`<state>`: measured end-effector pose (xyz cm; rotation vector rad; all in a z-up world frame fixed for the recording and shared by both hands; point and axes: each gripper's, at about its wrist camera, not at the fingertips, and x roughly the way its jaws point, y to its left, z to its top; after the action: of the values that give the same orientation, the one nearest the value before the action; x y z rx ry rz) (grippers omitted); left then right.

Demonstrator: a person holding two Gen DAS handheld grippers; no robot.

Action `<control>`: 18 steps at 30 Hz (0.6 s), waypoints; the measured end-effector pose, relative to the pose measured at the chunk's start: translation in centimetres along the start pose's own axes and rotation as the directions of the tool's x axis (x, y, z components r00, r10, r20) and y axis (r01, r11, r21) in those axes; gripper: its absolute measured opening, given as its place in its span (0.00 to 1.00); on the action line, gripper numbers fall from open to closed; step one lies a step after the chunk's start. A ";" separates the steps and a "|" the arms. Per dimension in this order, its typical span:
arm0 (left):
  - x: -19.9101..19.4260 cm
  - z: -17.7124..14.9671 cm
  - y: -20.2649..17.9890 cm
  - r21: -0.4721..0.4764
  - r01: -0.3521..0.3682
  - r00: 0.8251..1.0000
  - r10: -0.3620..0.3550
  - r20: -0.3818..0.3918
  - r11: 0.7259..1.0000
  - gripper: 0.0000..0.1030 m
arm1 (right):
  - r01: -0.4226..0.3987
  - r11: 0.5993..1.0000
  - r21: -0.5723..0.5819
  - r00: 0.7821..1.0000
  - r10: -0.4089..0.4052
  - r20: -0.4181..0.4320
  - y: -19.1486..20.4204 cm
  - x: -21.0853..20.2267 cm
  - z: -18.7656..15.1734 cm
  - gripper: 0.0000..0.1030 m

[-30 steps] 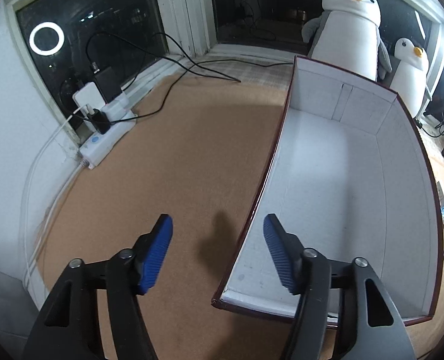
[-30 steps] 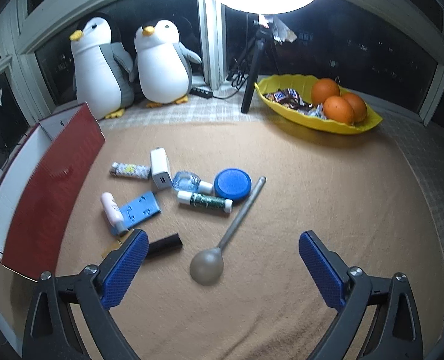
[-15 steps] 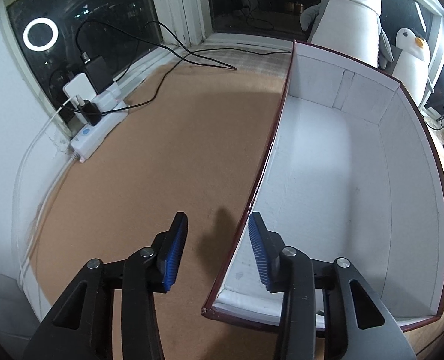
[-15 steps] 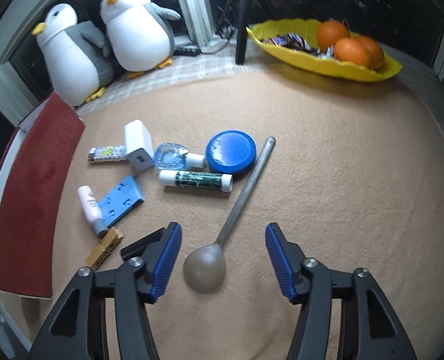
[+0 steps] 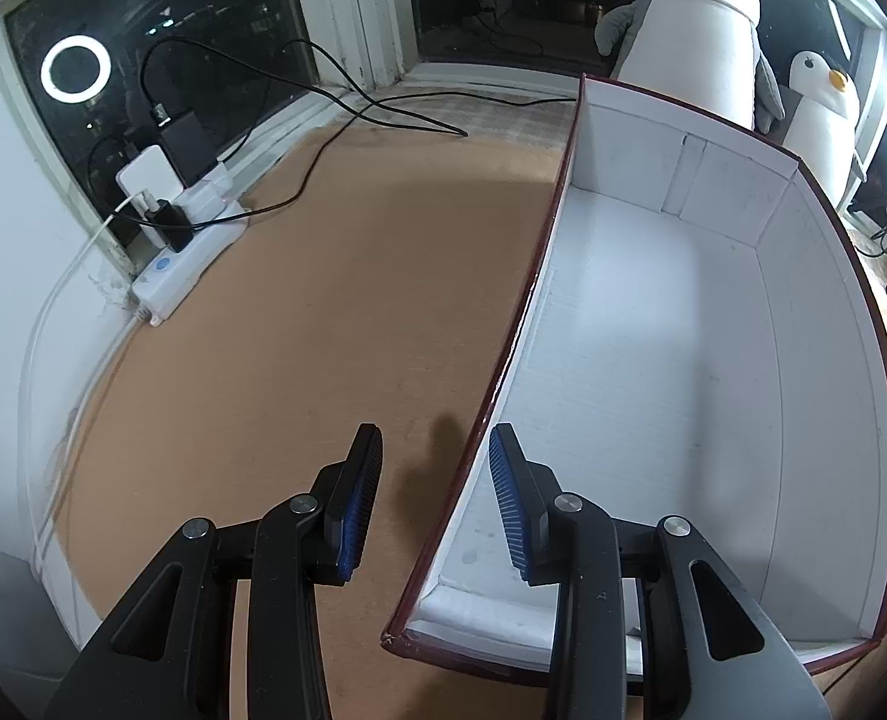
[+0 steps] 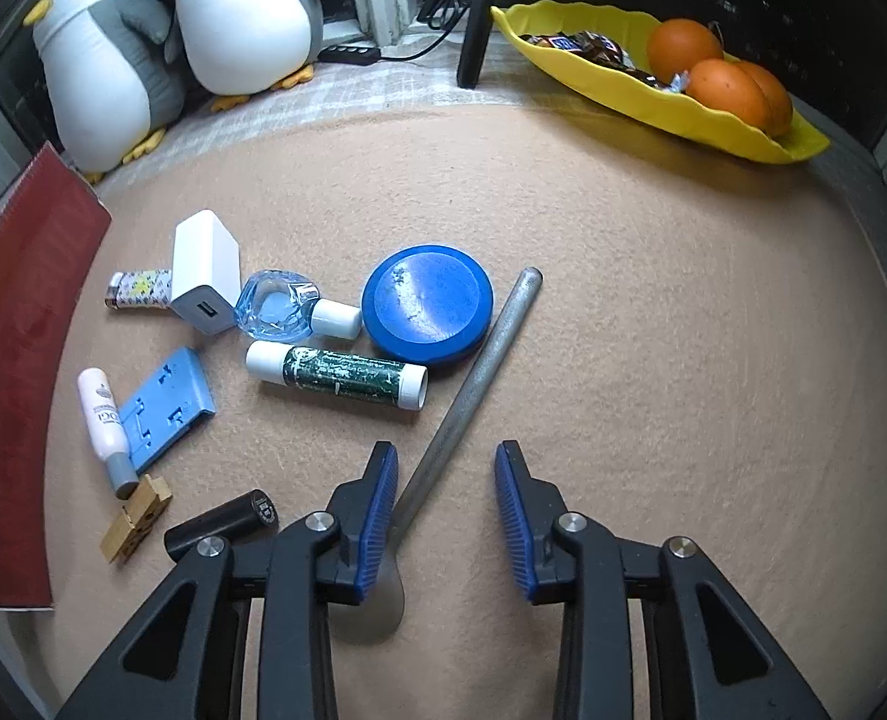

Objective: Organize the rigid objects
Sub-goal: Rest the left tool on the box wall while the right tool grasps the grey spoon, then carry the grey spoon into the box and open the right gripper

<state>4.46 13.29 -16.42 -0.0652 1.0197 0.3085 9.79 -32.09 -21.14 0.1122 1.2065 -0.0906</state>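
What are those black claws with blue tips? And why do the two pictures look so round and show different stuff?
Each claw is a hand-held gripper that a person carries, one per hand. A small wide-eyed camera sits on each, which bends the picture round. One picture looks along the left gripper: its blue pads straddle the side wall of an empty white box, not touching it. The other looks along the right gripper, whose jaws are closing around a metal spoon on the tan mat, without clamping it yet. Nearby lie a blue round lid, a green tube and a white charger. Nothing is held yet.
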 end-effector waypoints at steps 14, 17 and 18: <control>0.6 0.0 -0.2 -0.005 0.003 1.000 -0.003 -0.009 1.000 0.35 | -0.045 0.998 -0.040 0.997 0.043 -0.066 -1.6 0.0 -0.5 0.09; 0.7 0.0 -0.1 -0.009 0.010 1.000 -0.010 -0.011 1.000 0.35 | -0.051 0.999 -0.013 0.997 0.050 -0.067 -2.1 -0.2 -1.0 0.08; 0.7 0.0 0.0 -0.012 0.012 1.000 -0.012 -0.012 1.000 0.35 | -0.051 0.999 -0.004 0.997 0.051 -0.065 -2.2 -0.2 -1.1 0.08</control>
<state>4.77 13.39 -17.01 -0.0834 1.0290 0.3037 8.37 -34.15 -21.42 0.1416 1.2681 -0.0386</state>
